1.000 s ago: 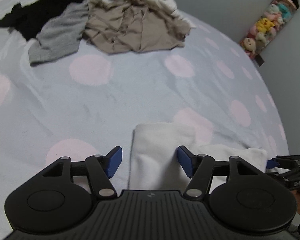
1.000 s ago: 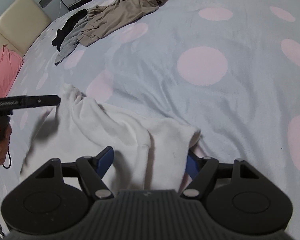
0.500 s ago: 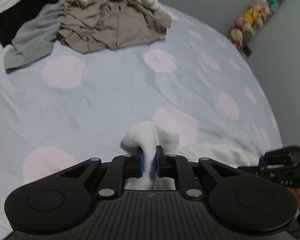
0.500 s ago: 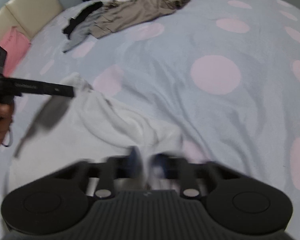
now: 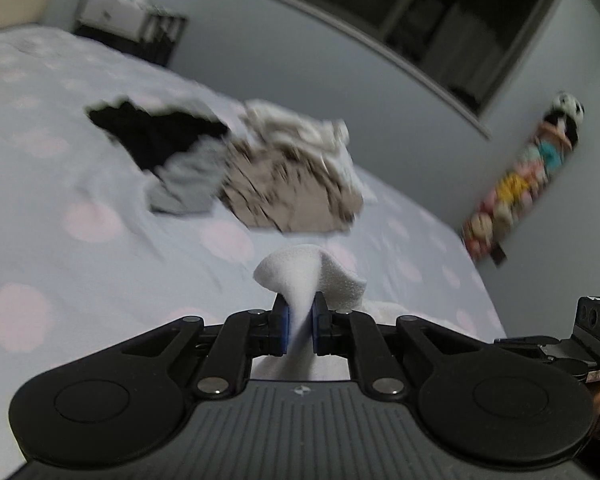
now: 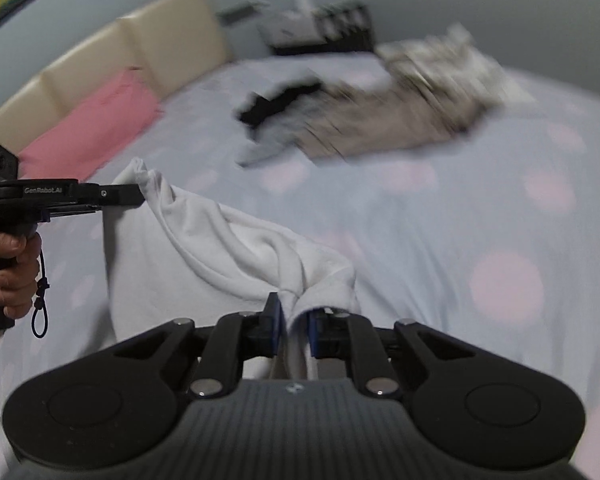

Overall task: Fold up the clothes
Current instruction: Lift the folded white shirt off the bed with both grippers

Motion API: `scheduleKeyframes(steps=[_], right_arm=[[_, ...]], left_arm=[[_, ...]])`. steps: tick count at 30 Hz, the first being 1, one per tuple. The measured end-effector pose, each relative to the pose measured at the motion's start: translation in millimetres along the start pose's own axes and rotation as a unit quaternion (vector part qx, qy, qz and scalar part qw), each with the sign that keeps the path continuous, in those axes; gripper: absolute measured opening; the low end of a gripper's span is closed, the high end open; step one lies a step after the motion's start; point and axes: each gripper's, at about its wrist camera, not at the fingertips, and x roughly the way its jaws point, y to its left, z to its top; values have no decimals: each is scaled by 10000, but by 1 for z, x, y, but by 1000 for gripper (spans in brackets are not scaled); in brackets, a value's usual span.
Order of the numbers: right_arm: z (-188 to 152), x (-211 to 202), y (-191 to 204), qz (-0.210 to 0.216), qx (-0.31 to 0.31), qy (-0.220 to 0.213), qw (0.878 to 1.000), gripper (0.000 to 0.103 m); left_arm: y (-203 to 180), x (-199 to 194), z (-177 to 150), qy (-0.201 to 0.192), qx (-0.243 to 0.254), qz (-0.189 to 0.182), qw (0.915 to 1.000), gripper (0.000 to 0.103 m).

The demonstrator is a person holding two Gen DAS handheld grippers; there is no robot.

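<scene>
Bedspread [image 6: 480, 208], pink-dotted; cream headboard [image 6: 140, 40].

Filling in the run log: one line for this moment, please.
step: lift for fold | left gripper: shut on white garment | right gripper: shut on white garment | bed: clothes pile unfolded

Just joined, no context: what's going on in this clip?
A person is folding laundry on a polka-dot bed with two handheld claws. The left claw and right claw are each clamped on an edge of the same white garment, which hangs between them, partly lifted off the bedspread. A pile of unfolded clothes lies farther back. No fold made yet.
</scene>
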Motion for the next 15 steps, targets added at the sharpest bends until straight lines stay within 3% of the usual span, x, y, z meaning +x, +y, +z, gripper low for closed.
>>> scheduleKeyframes(steps=[4, 8, 11, 15], right_arm=[[33, -6, 31, 470, -787, -498, 9945, 15], [73, -1, 56, 890, -1401, -776, 9831, 15], [99, 12, 75, 1223, -1822, -821, 9722, 15], [127, 43, 110, 1581, -2546, -893, 9498, 15]], left_arm=[[6, -57, 10, -699, -193, 269, 9970, 9], [-1, -113, 18, -1427, -204, 488, 9883, 9], [1, -138, 20, -1697, -137, 890, 9814, 9], [35, -160, 16, -1899, -690, 1357, 9699, 9]])
